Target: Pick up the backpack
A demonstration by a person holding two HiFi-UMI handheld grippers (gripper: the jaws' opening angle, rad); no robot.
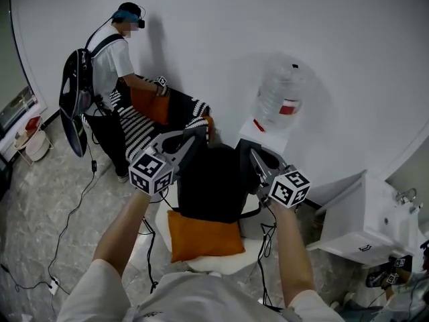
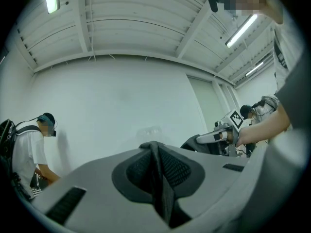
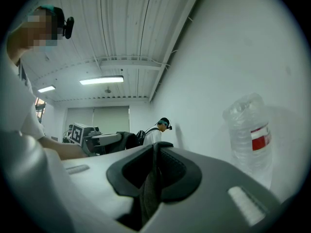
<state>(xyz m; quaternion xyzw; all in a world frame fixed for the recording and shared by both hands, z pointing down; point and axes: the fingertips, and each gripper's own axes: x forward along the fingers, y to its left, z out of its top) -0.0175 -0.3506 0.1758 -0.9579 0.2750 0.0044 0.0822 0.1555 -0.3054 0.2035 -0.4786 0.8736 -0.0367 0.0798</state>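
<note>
Holding black backpack [image 1: 211, 183] above orange cushion [image 1: 201, 237], with left claw [image 1: 194, 138] and right claw [image 1: 254, 155] each clamped on its dark fabric, apparently a strap.

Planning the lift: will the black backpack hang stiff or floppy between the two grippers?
The backpack is probably floppy: fabric pinches thin in the left gripper and right gripper. It hangs flat, so likely light; it may sway.
</note>
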